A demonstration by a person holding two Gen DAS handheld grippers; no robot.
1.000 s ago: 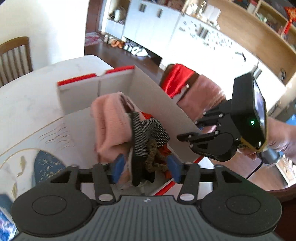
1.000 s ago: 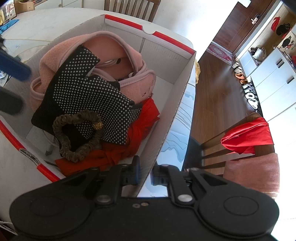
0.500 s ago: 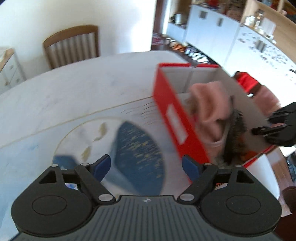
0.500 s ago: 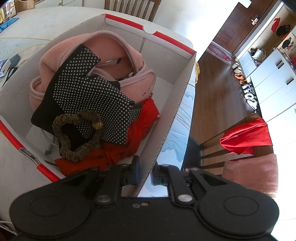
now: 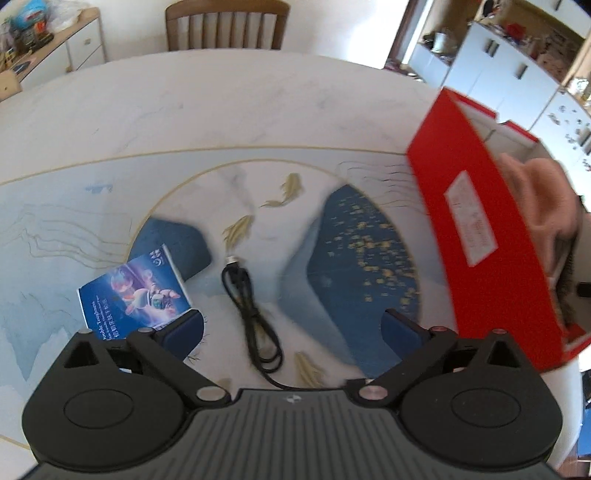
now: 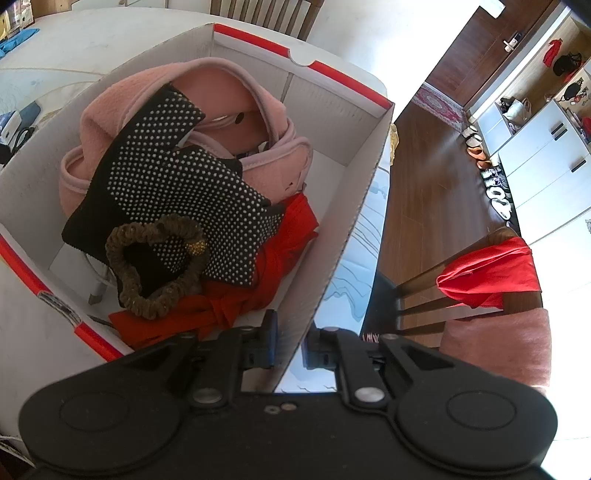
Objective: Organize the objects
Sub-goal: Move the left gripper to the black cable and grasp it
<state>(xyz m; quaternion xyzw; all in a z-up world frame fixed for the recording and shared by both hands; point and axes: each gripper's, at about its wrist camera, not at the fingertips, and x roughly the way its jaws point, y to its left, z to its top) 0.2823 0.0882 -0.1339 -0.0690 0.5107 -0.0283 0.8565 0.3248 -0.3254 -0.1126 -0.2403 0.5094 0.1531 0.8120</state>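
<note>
Right under the left gripper (image 5: 291, 328) there's a black cable (image 5: 255, 314) lying coiled on the table (image 5: 229, 110). The jaws are opening, spread really wide, with the cable on the table below the gap and neither pad touching it, so nothing is held. Just off its left finger sits a blue booklet (image 5: 135, 291), half over a dark blue pouch (image 5: 173, 243). Further right is the red box (image 5: 484, 236), blurry in this view, with pink fabric (image 5: 539, 195) bulging over its rim. A chair (image 5: 225, 24) stands at the far edge of the table.

Over on the other side, the right gripper (image 6: 291, 345) is pinched down on the box's near wall (image 6: 332, 258), one finger inside and one outside. Inside the box, closest first: a red cloth (image 6: 258, 291), a brown scrunchie (image 6: 155, 258) resting on a black dotted glove (image 6: 184, 177), then the pink fabric piled toward the back. Past the box there's another chair (image 6: 461, 295) with a red garment (image 6: 487, 277) draped over it, and white cabinets (image 6: 546, 158) beyond.
</note>
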